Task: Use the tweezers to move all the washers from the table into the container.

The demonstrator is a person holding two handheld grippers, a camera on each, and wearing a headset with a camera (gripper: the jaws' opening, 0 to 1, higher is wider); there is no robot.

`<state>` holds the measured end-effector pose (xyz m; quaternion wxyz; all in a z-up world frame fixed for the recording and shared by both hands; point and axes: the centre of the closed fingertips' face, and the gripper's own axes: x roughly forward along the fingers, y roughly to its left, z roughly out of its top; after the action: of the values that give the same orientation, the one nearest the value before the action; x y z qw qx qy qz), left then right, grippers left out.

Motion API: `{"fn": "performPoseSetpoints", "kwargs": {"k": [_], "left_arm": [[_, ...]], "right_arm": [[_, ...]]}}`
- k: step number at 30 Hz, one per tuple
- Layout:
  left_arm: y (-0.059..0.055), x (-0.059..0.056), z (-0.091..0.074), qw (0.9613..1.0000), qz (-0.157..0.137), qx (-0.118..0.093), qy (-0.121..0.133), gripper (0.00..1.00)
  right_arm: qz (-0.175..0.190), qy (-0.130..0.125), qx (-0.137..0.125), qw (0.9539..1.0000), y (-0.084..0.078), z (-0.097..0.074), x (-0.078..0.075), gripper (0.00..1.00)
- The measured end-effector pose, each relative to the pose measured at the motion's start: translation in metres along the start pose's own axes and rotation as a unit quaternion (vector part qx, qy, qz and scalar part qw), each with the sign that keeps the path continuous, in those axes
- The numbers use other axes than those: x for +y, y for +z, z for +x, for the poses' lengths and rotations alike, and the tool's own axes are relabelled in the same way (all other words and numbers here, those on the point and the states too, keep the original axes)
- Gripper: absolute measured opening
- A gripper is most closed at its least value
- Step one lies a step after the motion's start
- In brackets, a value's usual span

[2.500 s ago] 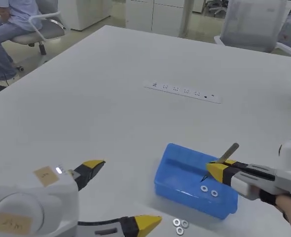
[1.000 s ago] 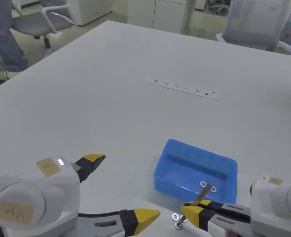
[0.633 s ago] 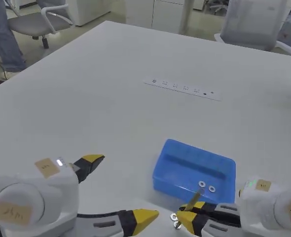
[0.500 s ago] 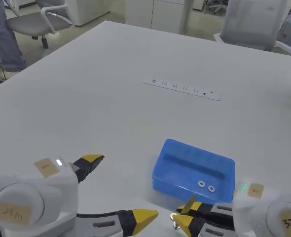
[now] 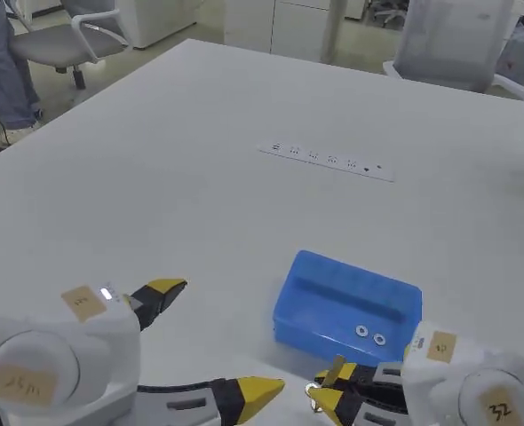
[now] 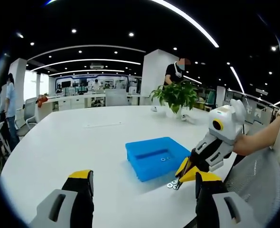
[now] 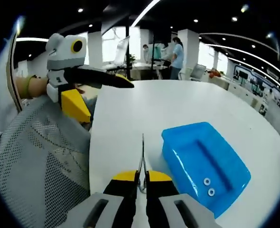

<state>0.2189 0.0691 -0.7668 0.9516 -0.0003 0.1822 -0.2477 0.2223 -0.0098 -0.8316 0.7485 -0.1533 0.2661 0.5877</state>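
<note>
The right gripper (image 7: 140,176) is clamping the tweezers (image 7: 142,156) between its yellow-tipped jaws, and the tweezers are pointing away over the white table (image 7: 178,102). The blue container (image 7: 180,152) is sitting just right of the tweezers and is holding two washers (image 7: 207,182) near its closer end. The left gripper (image 7: 110,103) is reaching in from the upper left with its jaws spread wide, beside a grey mesh chair back (image 7: 40,156).

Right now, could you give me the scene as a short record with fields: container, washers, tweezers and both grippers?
container: blue container, on the white table
inside it: two washers
on table: loose washers beside the container, number unclear
right gripper: shut on the tweezers
left gripper: open, empty
</note>
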Motion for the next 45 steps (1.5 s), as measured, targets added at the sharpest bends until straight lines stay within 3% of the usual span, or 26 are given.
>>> {"fn": "performPoseSetpoints", "kwargs": {"k": [3, 7, 11, 15, 26, 36, 45], "left_arm": [[0.0, 0.0, 0.0, 1.0, -0.001, 0.0, 0.001, 0.91], [0.0, 0.0, 0.0, 1.0, -0.002, 0.0, 0.0, 0.91], [0.0, -0.001, 0.0, 1.0, 0.0, 0.0, -0.002, 0.91], [0.0, -0.001, 0.0, 1.0, 0.0, 0.001, -0.004, 0.9], [-0.001, -0.001, 0.0, 1.0, 0.001, 0.004, -0.003, 0.9], [-0.001, 0.0, 0.0, 1.0, 0.002, 0.004, -0.001, 0.9], [-0.002, -0.001, 0.0, 1.0, 0.003, 0.005, -0.001, 0.9]], "right_arm": [[0.089, 0.02, -0.036, 0.9952, 0.011, -0.006, -0.002, 0.02], [0.146, 0.026, -0.058, 0.9872, 0.018, -0.013, -0.009, 0.02], [0.152, 0.021, -0.056, 0.9865, 0.022, -0.021, -0.019, 0.03], [0.167, 0.024, -0.076, 0.9827, 0.035, -0.029, -0.026, 0.03], [0.155, 0.023, -0.102, 0.9823, 0.061, -0.041, -0.047, 0.03], [0.174, 0.024, -0.121, 0.9769, 0.074, -0.037, -0.064, 0.03], [0.191, 0.012, -0.116, 0.9746, 0.071, -0.025, -0.082, 0.03]]}}
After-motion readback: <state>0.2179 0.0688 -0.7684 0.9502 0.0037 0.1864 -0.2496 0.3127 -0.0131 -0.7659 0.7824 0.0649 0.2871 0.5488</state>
